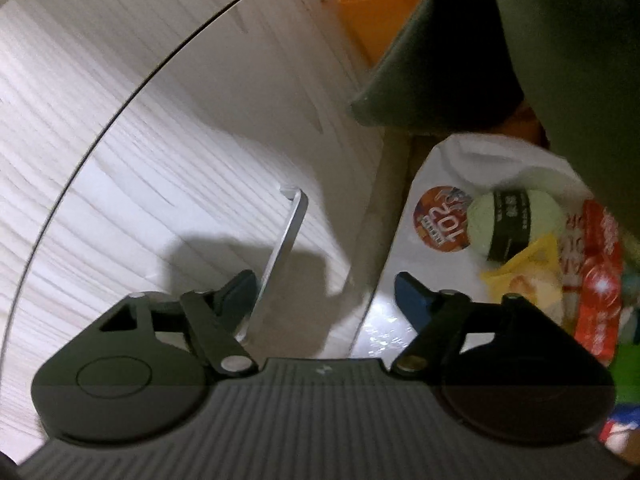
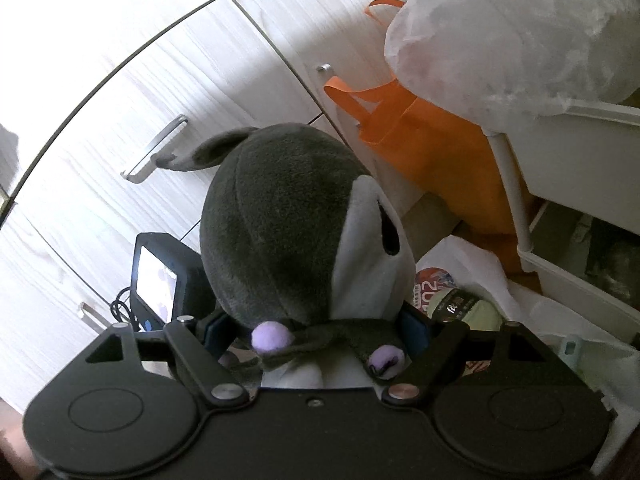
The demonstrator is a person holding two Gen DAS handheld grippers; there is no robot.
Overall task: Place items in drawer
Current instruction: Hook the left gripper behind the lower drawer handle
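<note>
Right wrist view: my right fingers (image 2: 316, 330) clamp a grey plush toy (image 2: 288, 224) that blocks most of the view. Left fingers (image 1: 324, 294) are parted beside the drawer handle (image 1: 280, 256), contact unclear.

left gripper (image 1: 324, 292): black ribbed body, blue fingers (image 1: 412, 300) | right gripper (image 2: 316, 330): black, silver pivots

Right gripper (image 2: 316, 334) clamping grey plush toy (image 2: 288, 232), drawer handle (image 2: 154, 150) behind, orange bag (image 2: 436, 152) right.
</note>
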